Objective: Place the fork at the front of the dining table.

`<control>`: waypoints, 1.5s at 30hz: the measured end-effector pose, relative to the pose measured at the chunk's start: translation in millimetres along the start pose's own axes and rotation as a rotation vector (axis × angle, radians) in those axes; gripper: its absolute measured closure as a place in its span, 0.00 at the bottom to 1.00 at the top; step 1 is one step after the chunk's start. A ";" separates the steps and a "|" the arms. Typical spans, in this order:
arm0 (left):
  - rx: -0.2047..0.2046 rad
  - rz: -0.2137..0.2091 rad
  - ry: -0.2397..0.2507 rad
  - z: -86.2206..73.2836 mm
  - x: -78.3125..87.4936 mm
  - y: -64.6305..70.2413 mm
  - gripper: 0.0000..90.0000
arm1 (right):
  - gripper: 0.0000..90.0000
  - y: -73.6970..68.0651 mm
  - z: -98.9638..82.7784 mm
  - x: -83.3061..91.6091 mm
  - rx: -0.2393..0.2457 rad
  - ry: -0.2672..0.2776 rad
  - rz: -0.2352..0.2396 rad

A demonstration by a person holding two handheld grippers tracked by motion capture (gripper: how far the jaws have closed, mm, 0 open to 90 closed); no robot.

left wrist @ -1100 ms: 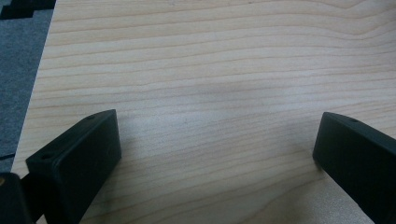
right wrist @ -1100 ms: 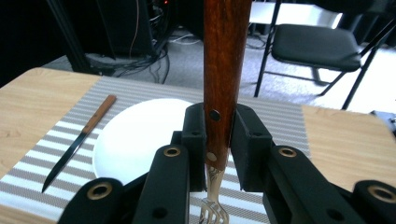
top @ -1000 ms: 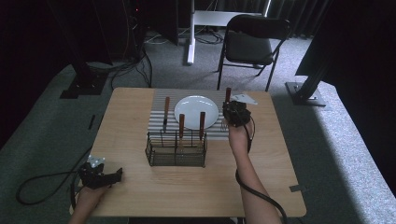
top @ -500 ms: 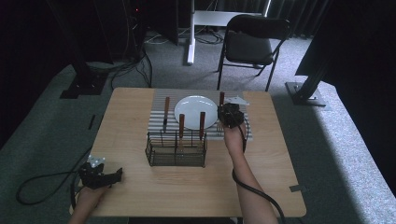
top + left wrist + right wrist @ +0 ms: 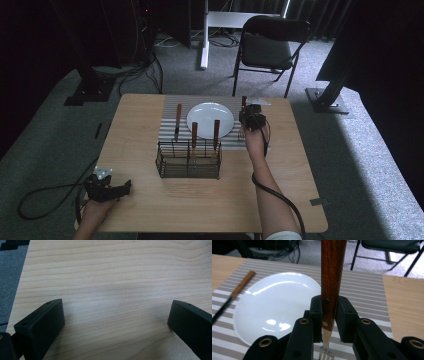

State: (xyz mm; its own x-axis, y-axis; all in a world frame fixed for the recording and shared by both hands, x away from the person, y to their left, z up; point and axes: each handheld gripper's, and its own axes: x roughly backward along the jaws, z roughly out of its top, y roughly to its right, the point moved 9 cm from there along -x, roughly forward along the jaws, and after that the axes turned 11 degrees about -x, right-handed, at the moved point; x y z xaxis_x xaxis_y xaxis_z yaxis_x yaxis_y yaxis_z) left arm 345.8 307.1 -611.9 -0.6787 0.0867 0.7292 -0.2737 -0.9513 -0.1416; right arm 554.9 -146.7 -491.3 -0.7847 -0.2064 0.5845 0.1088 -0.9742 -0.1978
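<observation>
My right gripper [image 5: 329, 305] is shut on a wooden-handled fork [image 5: 331, 277], handle up and tines [image 5: 325, 353] pointing down over the striped placemat [image 5: 367, 287]. In the high view this gripper [image 5: 251, 119] hovers just right of the white plate [image 5: 210, 119]. A black wire caddy [image 5: 189, 160] in front of the plate holds two wooden-handled utensils [image 5: 194, 134]. Another wooden-handled utensil [image 5: 177, 120] lies on the mat left of the plate. My left gripper [image 5: 107, 189] rests open at the table's near left corner, its jaws wide apart over bare wood [image 5: 115, 290].
The wooden table [image 5: 140, 200] stands on grey carpet. A black folding chair [image 5: 267, 47] and a white desk leg [image 5: 204, 35] are behind the far edge. Cables trail from both grippers, one across the floor at left [image 5: 40, 200].
My right gripper with the fork has shifted left toward the plate and then back right and slightly down. The left gripper has stayed put.
</observation>
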 end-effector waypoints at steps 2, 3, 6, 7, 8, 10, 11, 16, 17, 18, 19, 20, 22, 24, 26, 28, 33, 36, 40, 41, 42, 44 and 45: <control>0.000 0.000 0.000 0.0 0.0 0.0 0.01 | 0.85 2.7 -1.6 -7.1 -0.015 -0.024 0.002; 0.000 0.000 0.000 0.0 0.0 0.0 0.01 | 0.85 3.4 -2.2 -9.8 -0.015 -0.031 -0.001; 0.000 0.000 0.000 0.0 0.0 0.0 0.01 | 0.85 5.0 -0.4 -18.2 -0.029 -0.045 -0.005; 0.000 0.000 0.000 0.0 0.0 0.0 0.01 | 0.85 5.7 0.5 -21.3 -0.036 -0.054 -0.007; 0.000 0.000 0.000 0.0 0.0 0.0 0.01 | 0.85 6.6 1.4 -24.8 -0.045 -0.061 -0.009; 0.000 0.000 0.000 0.0 0.0 0.1 0.01 | 0.85 9.1 2.3 -32.1 -0.069 -0.078 -0.010; 0.000 0.000 0.000 0.0 0.0 0.0 0.01 | 0.85 11.1 3.1 -36.0 -0.075 -0.085 -0.017; 0.000 0.000 0.000 0.0 0.0 0.0 0.01 | 0.85 17.7 4.8 -56.2 -0.119 -0.114 -0.050; 0.000 0.000 0.000 0.0 0.0 0.0 0.01 | 0.85 18.3 4.3 -59.9 -0.126 -0.119 -0.058; 0.000 0.000 0.000 0.0 0.0 0.0 0.01 | 0.85 19.1 3.7 -63.9 -0.137 -0.121 -0.059; 0.000 0.000 0.000 0.0 0.0 0.0 0.01 | 0.85 19.8 2.9 -68.0 -0.155 -0.124 -0.057; 0.000 0.000 0.000 0.0 0.0 0.0 0.01 | 0.85 21.1 2.0 -72.2 -0.170 -0.126 -0.057; 0.000 0.000 0.000 0.0 0.0 0.0 0.01 | 0.85 23.0 -1.3 -81.1 -0.212 -0.137 -0.044; 0.000 0.000 0.000 0.0 0.0 0.0 0.01 | 0.85 26.3 -5.4 -90.0 -0.242 -0.145 -0.044; 0.000 0.000 0.000 0.0 0.0 0.0 0.01 | 0.85 27.8 -8.9 -96.8 -0.263 -0.154 -0.044; 0.000 0.000 0.000 0.0 0.0 0.0 0.01 | 0.85 28.9 -10.6 -100.2 -0.276 -0.157 -0.042; 0.000 0.000 0.000 0.0 0.0 0.0 0.01 | 0.84 34.7 -22.3 -118.2 -0.330 -0.187 -0.046; 0.000 0.000 0.000 0.0 0.0 0.0 0.01 | 0.84 35.9 -26.6 -122.5 -0.342 -0.194 -0.045; 0.000 0.000 0.000 0.0 0.0 0.0 0.01 | 0.81 35.6 -30.4 -127.0 -0.317 -0.202 -0.060; 0.000 0.000 0.000 0.0 0.0 0.0 0.01 | 0.81 35.6 -30.4 -127.0 -0.317 -0.202 -0.060; 0.000 0.000 0.000 0.0 0.0 0.0 0.01 | 0.78 39.0 -29.3 -126.3 -0.299 -0.213 -0.088; 0.001 0.001 -0.001 -0.1 0.1 0.1 0.01 | 0.78 40.7 -28.7 -126.1 -0.293 -0.223 -0.081; 0.003 0.003 -0.001 -0.2 0.2 0.2 0.01 | 0.78 41.2 -28.8 -126.0 -0.290 -0.230 -0.079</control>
State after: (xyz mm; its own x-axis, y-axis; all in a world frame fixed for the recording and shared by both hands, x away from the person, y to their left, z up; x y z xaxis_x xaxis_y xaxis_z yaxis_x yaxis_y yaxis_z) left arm 345.5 307.0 -612.0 -0.6788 0.0838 0.7295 -0.2701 -0.9523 -0.1420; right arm 640.8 -158.2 -595.8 -0.6231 -0.1792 0.7614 -0.1492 -0.9283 -0.3406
